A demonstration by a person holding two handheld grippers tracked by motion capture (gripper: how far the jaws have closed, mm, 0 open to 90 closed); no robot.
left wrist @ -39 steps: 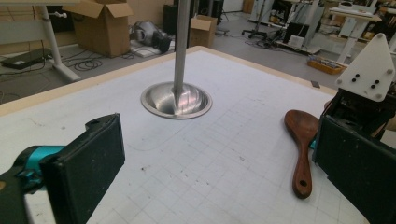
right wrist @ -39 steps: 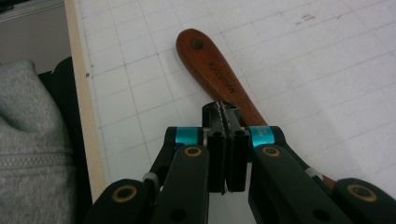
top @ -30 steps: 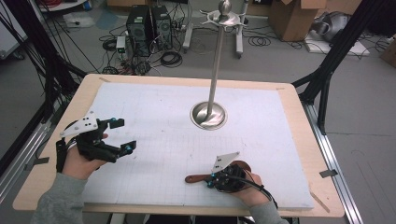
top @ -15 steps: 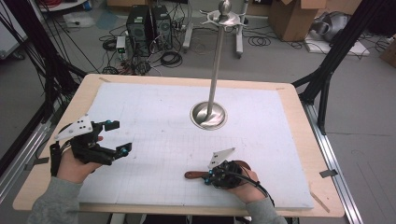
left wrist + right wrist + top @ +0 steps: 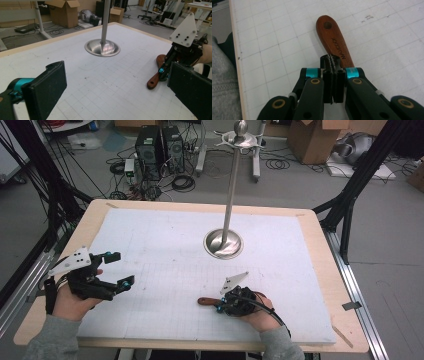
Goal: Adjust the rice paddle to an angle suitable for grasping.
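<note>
Wooden handle [image 5: 207, 301] of a kitchen utensil lies flat on the white gridded desk [image 5: 310, 285], in the lower middle of the high view, pointing towards the left of the frame. Its far end is rounded, with a hanging hole. My right tool [image 5: 220, 306] sits right over the near end of it. In the right gripper view its jaws are fully closed, pads pressed together directly above the handle [image 5: 334, 42]. Whether they pinch a thin part of the utensil underneath is hidden, so I cannot tell if I have a real hold.

My left tool [image 5: 120, 269] hovers at the lower left of the high view, jaws wide apart and holding nothing, well away from the handle. A shiny metal stand [image 5: 223, 243] with a dish-shaped base and a tall pole rises at the centre of the desk.

To do this step well, I judge I should lift slowly and watch that the handle comes up level, and re-grip squarely across it if it sags or slips.

Dark letters stamped along the handle appear to read MAXCOOK. I see no other writing I can read.
</note>
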